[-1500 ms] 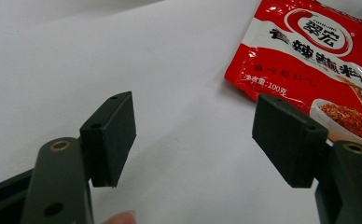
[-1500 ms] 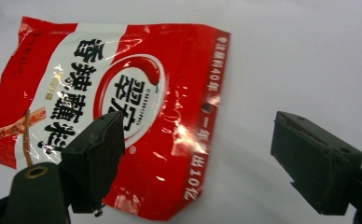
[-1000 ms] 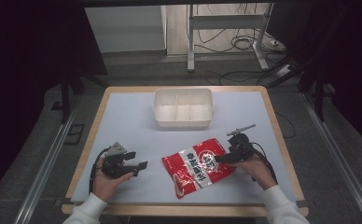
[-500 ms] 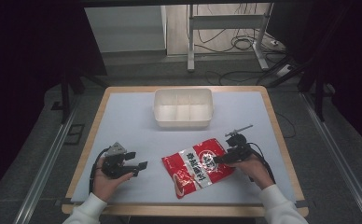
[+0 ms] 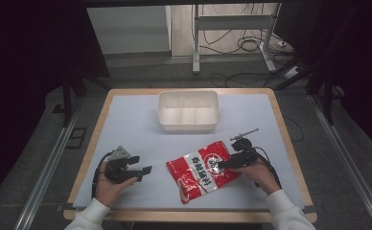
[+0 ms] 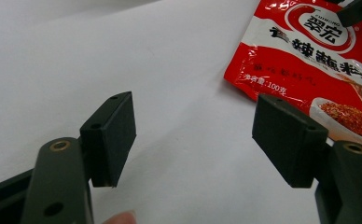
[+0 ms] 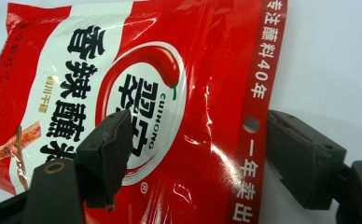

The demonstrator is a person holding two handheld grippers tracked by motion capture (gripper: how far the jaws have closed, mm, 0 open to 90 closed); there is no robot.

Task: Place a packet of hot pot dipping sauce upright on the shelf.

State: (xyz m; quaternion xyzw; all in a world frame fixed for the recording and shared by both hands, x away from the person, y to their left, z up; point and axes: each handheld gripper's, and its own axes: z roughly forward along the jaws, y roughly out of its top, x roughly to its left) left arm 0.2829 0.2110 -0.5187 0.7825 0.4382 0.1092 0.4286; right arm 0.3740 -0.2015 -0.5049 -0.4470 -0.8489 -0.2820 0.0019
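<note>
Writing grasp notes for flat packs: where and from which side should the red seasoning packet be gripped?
Grip the red seasoning packet at its sealed edge strip with the hang hole, coming from the person's right. It lies flat on the table, so only an edge offers purchase; the open right gripper already straddles that end.

You are working in what looks like a lab or recording studio. Your desk [image 5: 126,124] has a wooden rim and a pale mat, and black curtains [image 5: 26,72] close in both sides. Metal rails [image 5: 45,172] run along the floor by its left and right edges. Beyond the far edge, loose cables [image 5: 251,45] lie around a metal stand [image 5: 196,38], dimly lit.
</note>
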